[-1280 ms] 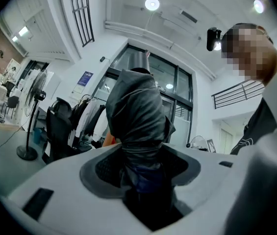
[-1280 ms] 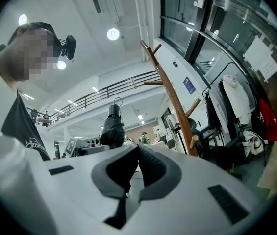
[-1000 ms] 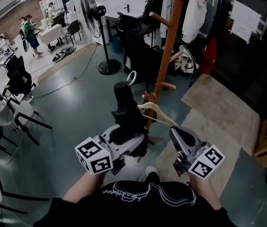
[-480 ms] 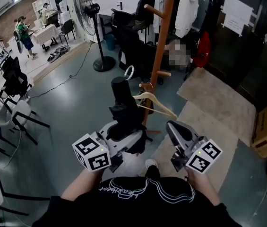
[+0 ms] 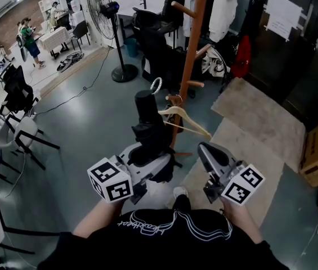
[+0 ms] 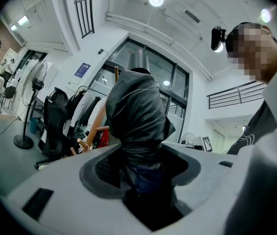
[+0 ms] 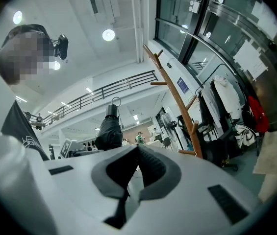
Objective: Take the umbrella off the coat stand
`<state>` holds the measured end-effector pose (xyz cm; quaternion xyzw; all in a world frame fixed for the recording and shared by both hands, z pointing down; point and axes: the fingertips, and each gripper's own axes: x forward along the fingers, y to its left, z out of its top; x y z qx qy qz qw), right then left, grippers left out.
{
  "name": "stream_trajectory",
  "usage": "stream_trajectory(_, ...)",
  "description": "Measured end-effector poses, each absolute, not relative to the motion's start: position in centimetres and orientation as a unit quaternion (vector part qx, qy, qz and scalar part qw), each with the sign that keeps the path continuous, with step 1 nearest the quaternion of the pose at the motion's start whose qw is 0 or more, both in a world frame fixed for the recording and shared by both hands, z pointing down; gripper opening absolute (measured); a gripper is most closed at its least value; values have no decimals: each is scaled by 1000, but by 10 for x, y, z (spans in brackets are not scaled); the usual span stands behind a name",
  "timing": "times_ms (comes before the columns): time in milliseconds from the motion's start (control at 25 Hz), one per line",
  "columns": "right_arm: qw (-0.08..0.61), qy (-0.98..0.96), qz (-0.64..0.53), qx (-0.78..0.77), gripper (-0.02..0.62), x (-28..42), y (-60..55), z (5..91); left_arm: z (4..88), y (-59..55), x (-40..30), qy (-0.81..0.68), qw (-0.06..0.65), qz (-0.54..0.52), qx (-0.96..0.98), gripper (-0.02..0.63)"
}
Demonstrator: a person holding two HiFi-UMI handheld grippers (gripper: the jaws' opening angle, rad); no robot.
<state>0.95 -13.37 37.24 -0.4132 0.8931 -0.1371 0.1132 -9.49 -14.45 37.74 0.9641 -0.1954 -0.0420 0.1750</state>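
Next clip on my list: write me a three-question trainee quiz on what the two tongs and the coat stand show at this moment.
1. True or false: the right tongs grip the black umbrella.
2. What hangs low on the wooden coat stand, just beside the umbrella? A) a wooden hanger B) a helmet C) a second umbrella
3. Fill in: the left tongs hold the folded umbrella ____, its top loop uppermost.

Key
1. False. The right tongs are shut with nothing between them; the left tongs clamp the umbrella.
2. A.
3. Upright.
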Motion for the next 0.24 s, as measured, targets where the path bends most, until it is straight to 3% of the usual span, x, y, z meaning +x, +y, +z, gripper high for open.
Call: stream_trajectory(240, 113, 893, -139, -412, -2, 11, -136, 374, 380, -146, -92, -194, 181, -38, 963, 222)
